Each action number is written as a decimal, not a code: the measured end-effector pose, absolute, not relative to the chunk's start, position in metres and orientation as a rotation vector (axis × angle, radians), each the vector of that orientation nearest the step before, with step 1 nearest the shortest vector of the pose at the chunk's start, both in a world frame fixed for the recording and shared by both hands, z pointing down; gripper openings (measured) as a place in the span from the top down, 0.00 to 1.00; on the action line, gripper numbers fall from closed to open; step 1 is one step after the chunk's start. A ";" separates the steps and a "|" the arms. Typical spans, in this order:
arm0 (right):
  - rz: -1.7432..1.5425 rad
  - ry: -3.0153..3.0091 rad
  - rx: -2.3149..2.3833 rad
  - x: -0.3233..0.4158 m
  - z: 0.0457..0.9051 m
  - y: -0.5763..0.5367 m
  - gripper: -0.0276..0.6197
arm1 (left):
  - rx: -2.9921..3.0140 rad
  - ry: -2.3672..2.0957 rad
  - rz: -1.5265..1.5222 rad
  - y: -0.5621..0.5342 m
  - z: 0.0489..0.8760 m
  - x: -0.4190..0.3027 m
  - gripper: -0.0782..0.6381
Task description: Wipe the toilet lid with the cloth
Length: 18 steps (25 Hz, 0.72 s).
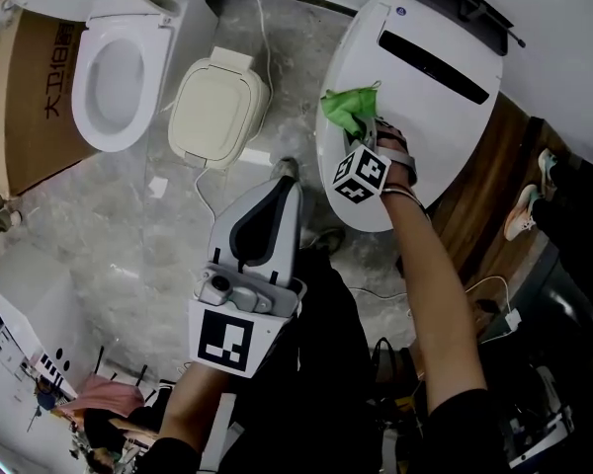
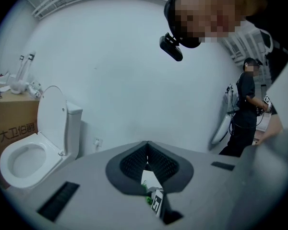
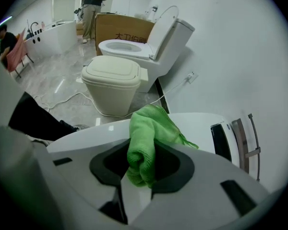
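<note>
Head view: right gripper (image 1: 371,129) clenched on green cloth (image 1: 348,110), against toilet lid (image 1: 425,107);
Left gripper (image 1: 286,169): jaws closed together, nothing between;
Carton (image 1: 30,97): print begins "大卫伯"

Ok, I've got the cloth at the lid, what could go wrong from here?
The right claw pinches only a fold of the bunched green cloth; dragging might pull it free. A long stroke could snag the black control strip at the toilet lid's rear. A white cable trails over the floor close by; a step might catch it.
</note>
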State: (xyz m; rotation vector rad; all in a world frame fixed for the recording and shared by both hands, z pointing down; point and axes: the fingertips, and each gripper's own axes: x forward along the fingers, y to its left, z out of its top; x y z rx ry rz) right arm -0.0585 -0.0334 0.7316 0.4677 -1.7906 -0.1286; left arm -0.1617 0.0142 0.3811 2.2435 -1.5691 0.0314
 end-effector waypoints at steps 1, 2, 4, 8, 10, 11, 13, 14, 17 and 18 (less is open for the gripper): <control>-0.146 -1.780 0.446 -0.059 0.733 -0.024 0.76 | 2.240 -1.575 0.030 0.020 0.381 -0.162 0.88; -0.161 -1.769 0.425 -0.061 0.735 -0.014 0.76 | 2.237 -1.580 0.029 0.026 0.380 -0.162 0.88; -0.173 -1.755 0.394 -0.063 0.739 0.008 0.76 | 2.224 -1.591 0.021 0.036 0.379 -0.163 0.88; -0.177 -1.740 0.354 -0.065 0.746 0.052 0.76 | 2.213 -1.604 0.013 0.054 0.374 -0.162 0.88; -0.181 -1.739 0.336 -0.065 0.748 0.070 0.76 | 2.217 -1.606 0.018 0.060 0.371 -0.162 0.88; -0.180 -1.741 0.325 -0.064 0.750 0.080 0.76 | 2.219 -1.609 0.020 0.063 0.371 -0.162 0.88; -0.182 -1.746 0.293 -0.063 0.754 0.101 0.76 | 2.217 -1.626 0.003 0.066 0.367 -0.164 0.88; -0.192 -1.747 0.274 -0.062 0.756 0.112 0.76 | 2.217 -1.642 -0.018 0.067 0.364 -0.165 0.88; -0.234 -1.729 0.221 -0.055 0.759 0.144 0.76 | 2.219 -1.654 -0.048 0.074 0.359 -0.164 0.88; -0.244 -1.720 0.206 -0.051 0.760 0.154 0.76 | 2.217 -1.651 -0.041 0.077 0.359 -0.162 0.88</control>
